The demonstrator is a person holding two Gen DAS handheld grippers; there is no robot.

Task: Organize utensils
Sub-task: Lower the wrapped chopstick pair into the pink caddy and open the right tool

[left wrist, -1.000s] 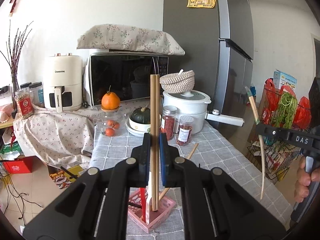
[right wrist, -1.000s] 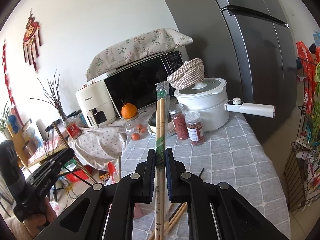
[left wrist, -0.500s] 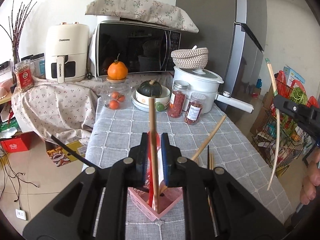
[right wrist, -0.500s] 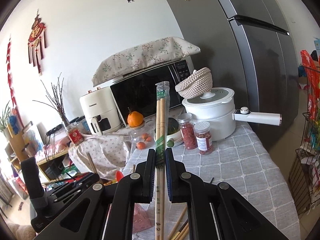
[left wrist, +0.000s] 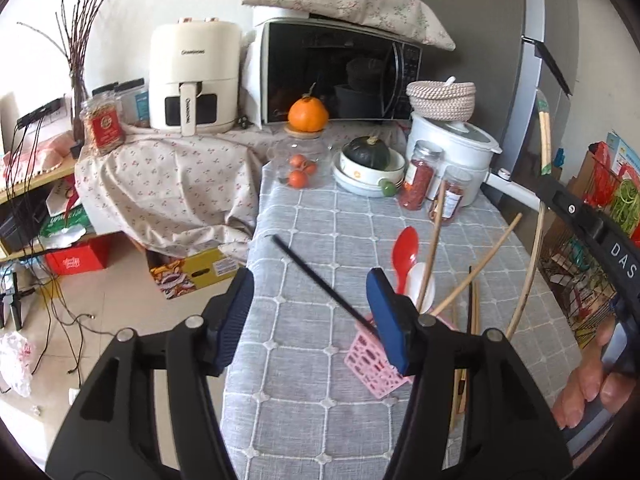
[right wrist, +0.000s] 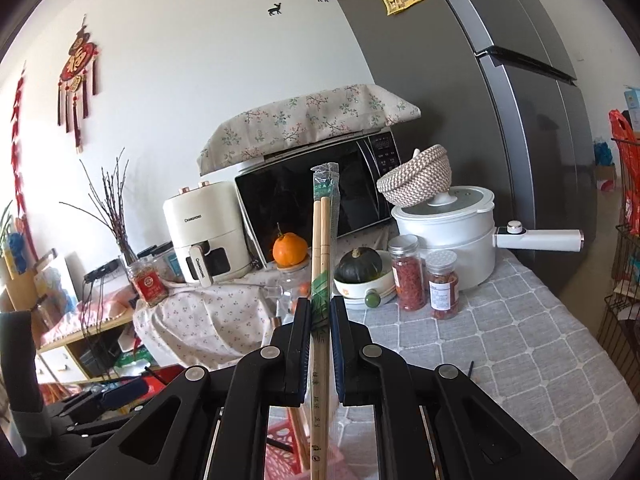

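The left gripper [left wrist: 310, 312] gaped empty; its right jaw hid the pink holder [left wrist: 370, 364]. The right gripper [right wrist: 320, 344] clamped wrapped chopsticks [right wrist: 322, 280].

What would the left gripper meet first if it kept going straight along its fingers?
Probably the black chopstick slanting across the gap of the open left gripper, its lower end in the pink utensil basket. Beyond it lies the grey checked tablecloth. Depth is unclear.

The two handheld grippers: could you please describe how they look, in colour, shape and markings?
Both the left gripper and right gripper are matte black plastic, with angular linkage arms joined by round silver pivot pins. Their flat fingers carry dark blue ribbed pads. White letters "DAS" mark the right gripper's side. No cables show.
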